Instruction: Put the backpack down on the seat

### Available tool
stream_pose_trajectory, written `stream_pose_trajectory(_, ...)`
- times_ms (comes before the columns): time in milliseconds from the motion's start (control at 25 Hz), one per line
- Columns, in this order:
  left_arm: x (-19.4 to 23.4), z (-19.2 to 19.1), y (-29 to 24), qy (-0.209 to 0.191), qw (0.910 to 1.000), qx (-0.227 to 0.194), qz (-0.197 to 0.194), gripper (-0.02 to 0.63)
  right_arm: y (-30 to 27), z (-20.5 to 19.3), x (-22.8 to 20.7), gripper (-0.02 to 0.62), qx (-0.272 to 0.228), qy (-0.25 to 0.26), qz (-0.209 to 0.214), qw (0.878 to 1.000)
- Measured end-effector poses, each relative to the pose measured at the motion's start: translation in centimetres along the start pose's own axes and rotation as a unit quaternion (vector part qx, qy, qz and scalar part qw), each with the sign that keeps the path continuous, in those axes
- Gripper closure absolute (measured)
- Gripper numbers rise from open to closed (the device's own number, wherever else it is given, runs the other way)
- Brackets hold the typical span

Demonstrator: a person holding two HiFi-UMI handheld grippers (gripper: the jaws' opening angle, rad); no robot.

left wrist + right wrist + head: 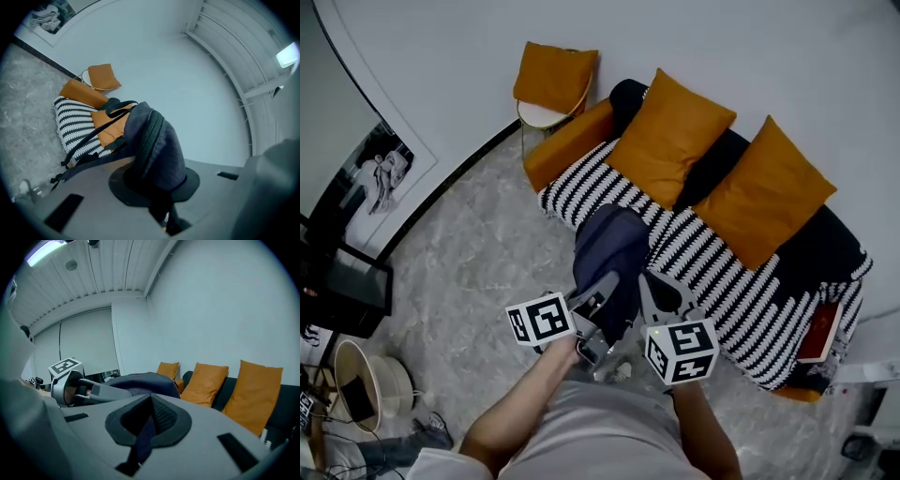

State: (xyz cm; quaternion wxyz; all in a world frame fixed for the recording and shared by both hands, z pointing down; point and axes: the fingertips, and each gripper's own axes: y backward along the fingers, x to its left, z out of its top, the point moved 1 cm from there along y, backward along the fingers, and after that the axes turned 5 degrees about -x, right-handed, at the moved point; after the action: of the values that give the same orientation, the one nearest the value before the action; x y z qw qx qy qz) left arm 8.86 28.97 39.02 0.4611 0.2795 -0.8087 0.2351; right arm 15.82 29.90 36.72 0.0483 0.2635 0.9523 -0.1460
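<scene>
A dark navy backpack (614, 258) hangs over the floor at the front edge of the sofa's black-and-white striped seat (741, 281). Both grippers hold it from below. My left gripper (598, 314) is shut on the bag; in the left gripper view its dark fabric and zipper (154, 150) bulge up out of the closed jaws, and the straps (82, 145) trail off to the left. My right gripper (661, 298) is shut on a mesh-backed strap of the backpack (149, 423), with the bag's body (140, 380) just beyond.
Two orange cushions (670, 136) (764, 192) lean on the sofa's back, and an orange bolster (567, 141) forms its left end. A stool with an orange cushion (553, 80) stands behind. A red item (820, 333) lies at the seat's right end. A basket (366, 380) sits on the floor, left.
</scene>
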Motion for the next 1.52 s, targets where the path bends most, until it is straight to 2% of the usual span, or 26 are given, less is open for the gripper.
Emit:
stream_pose_trajectory(440, 3.8, 5.9, -1.8, 0.013, 0.9998, -0.018, 0.002, 0.563, -6.7, 1.0, 0.0, 0.594, 0.017, 0.015, 0.009, 1.0)
stream_pose_trajectory(920, 8.7, 16.3, -4.8, 0.019, 0.9996, 0.007, -0.021, 0.563, -18.8, 4.2, 1.2, 0.594, 0.031, 0.021, -0.016, 0.999)
stream_pose_trajectory(1280, 12.5, 24.1, -4.7, 0.019, 0.9993, 0.016, -0.03, 0.562, -26.6, 6.4, 3.7, 0.594, 0.03, 0.026, -0.032, 0.999)
stream_pose_trajectory(1520, 14.7, 27.9, -4.5, 0.017, 0.9991, 0.023, -0.032, 0.563, -30.8, 7.2, 5.0, 0.594, 0.03, 0.031, -0.042, 0.998)
